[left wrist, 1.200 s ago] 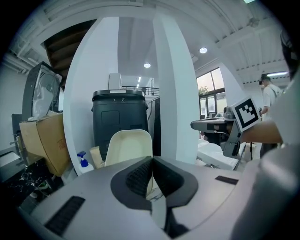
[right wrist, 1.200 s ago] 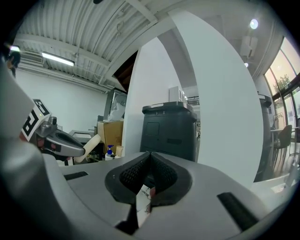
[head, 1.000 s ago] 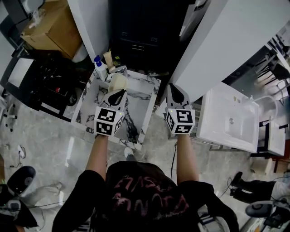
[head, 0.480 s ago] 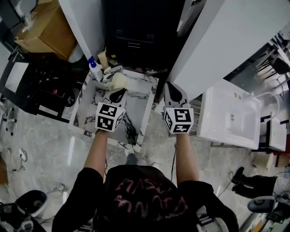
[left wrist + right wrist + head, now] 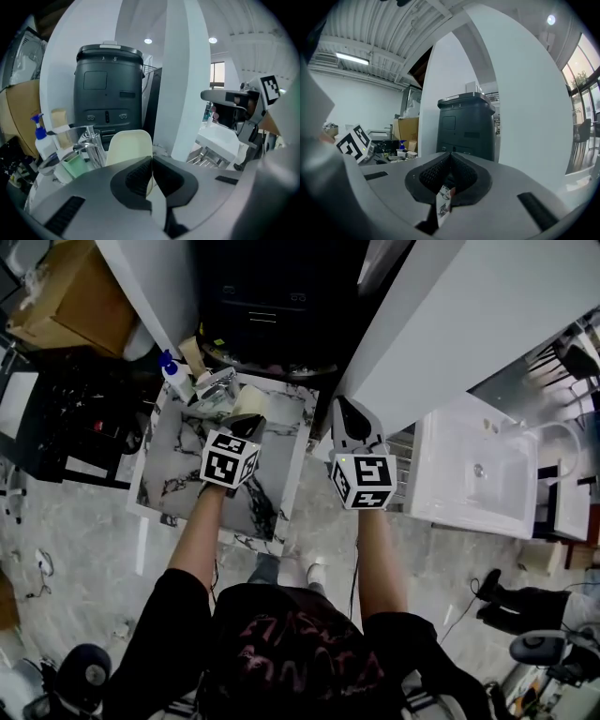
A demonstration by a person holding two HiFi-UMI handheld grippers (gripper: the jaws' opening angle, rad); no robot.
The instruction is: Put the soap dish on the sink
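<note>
A cream soap dish is held upright over the back of the marble sink, just right of the chrome faucet. My left gripper is shut on the dish's lower edge. In the left gripper view the soap dish rises from between the left gripper's closed pads, with the faucet close on its left. My right gripper hovers past the sink's right rim, by a white panel. The right gripper is shut and holds nothing.
A blue pump bottle and a small green container stand at the sink's back left corner. A black bin stands behind the sink between white panels. A white basin sits to the right. Cardboard boxes are at far left.
My left gripper has carried the soap dish further toward the back of the sink, nearer the faucet. The right gripper has kept alongside, still shut.
</note>
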